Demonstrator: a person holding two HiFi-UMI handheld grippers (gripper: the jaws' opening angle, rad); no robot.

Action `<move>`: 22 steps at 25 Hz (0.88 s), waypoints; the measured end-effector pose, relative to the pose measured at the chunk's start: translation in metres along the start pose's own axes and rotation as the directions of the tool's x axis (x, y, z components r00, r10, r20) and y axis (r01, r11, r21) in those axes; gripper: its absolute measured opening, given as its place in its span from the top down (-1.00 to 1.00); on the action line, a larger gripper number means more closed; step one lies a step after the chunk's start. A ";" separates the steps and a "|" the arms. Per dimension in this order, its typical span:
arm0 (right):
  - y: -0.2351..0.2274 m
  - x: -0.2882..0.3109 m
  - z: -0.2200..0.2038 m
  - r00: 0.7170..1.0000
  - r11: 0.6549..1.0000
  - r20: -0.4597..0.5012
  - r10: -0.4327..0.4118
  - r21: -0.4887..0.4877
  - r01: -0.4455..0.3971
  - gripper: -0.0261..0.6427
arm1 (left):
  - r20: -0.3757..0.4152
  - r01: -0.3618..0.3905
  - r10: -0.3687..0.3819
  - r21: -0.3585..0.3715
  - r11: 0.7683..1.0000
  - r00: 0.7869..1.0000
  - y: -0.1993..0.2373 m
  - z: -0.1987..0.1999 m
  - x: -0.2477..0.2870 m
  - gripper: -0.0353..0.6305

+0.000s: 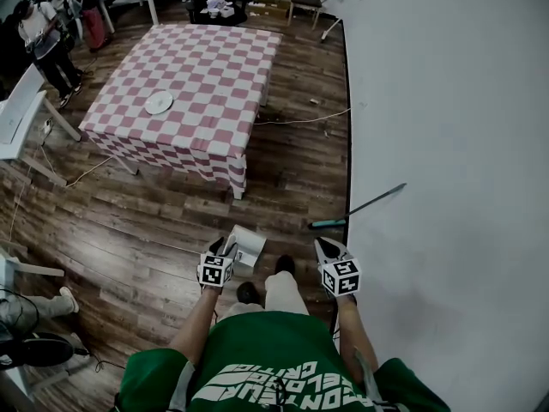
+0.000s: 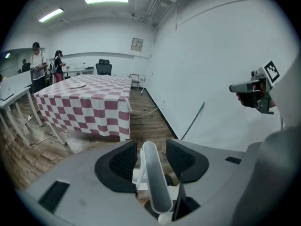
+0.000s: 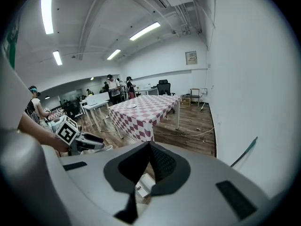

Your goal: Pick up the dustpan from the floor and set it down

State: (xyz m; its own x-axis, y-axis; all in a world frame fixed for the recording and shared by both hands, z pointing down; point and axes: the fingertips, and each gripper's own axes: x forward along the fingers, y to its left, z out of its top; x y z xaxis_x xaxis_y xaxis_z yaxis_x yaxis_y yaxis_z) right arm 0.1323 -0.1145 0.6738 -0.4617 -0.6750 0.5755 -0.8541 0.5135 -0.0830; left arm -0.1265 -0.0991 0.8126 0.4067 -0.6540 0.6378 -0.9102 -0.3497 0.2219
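Standing between the spread jaws of the left gripper (image 2: pixel 151 143) is the white handle (image 2: pixel 153 178) of the dustpan (image 1: pixel 247 245); a gap shows on each side of it, so neither pad presses on it. The right gripper (image 3: pixel 149 145) has its jaws together at the tips, with nothing between them. It hangs beside the left one, nearer the wall (image 1: pixel 446 144).

The dustpan is low by the wooden floor (image 1: pixel 154 221), just ahead of the person's shoes (image 1: pixel 285 265) and close to the floor's wall-side edge. Whether it rests on the boards, and what lies inside its white pan, I cannot tell.

A long-handled stick (image 1: pixel 360 206) leans on the wall, its foot at the dark strip where floor and wall meet, a little beyond the right gripper. Ahead stands a table (image 1: pixel 214 144) under a red-and-white checked cloth, with one white plate (image 1: pixel 159 103) toward its left edge. Bare boards lie between the table's near corner and the dustpan. A thin cable (image 1: pixel 300 118) trails over the floor between the table and the wall. People (image 1: pixel 39 33) stand at the far left, past the table.
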 end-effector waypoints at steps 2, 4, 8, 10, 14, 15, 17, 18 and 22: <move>0.002 -0.003 0.000 1.000 1.000 0.008 -0.001 0.005 0.001 0.90 | 0.041 -0.006 0.007 -0.007 1.000 0.999 -0.001 0.008 -0.014 0.37; 0.004 -0.006 0.001 1.000 1.000 0.019 0.000 0.010 -0.001 0.90 | 0.086 -0.022 0.023 -0.010 1.000 0.996 -0.002 0.017 -0.029 0.37; 0.011 -0.009 0.005 0.999 1.000 0.038 0.006 0.013 -0.006 0.90 | 0.187 -0.035 0.040 -0.029 0.999 0.981 -0.003 0.044 -0.058 0.38; 0.014 -0.010 0.006 0.999 1.000 0.045 0.009 0.016 -0.010 0.90 | 0.234 -0.027 0.037 -0.046 0.999 0.971 -0.007 0.058 -0.069 0.45; 0.023 -0.012 0.006 0.998 1.000 0.058 0.022 0.020 -0.023 0.90 | 0.326 -0.019 0.033 -0.045 0.999 0.945 -0.017 0.086 -0.090 0.69; 0.026 -0.012 0.006 0.998 0.999 0.062 0.025 0.021 -0.026 0.90 | 0.344 -0.018 0.030 -0.038 0.999 0.938 -0.020 0.092 -0.095 0.74; 0.030 -0.013 0.008 0.997 0.999 0.072 0.029 0.023 -0.030 0.90 | 0.375 -0.013 0.023 -0.028 1.000 0.927 -0.026 0.100 -0.102 0.81; 0.032 -0.013 0.009 0.997 0.999 0.077 0.030 0.024 -0.032 0.90 | 0.388 -0.009 0.018 -0.024 1.000 0.922 -0.028 0.103 -0.105 0.84; 0.039 -0.013 0.013 0.995 0.999 0.094 0.037 0.027 -0.040 0.90 | 0.411 0.008 -0.002 -0.013 1.000 0.912 -0.036 0.109 -0.110 0.88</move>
State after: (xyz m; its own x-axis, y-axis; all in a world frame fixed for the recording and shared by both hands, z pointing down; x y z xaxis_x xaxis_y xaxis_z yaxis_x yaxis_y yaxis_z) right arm 0.1019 -0.0924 0.6524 -0.5137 -0.7019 0.4933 -0.8410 0.5256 -0.1280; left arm -0.1301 -0.0874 0.6541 0.4045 -0.8713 0.2779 -0.9078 -0.3459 0.2369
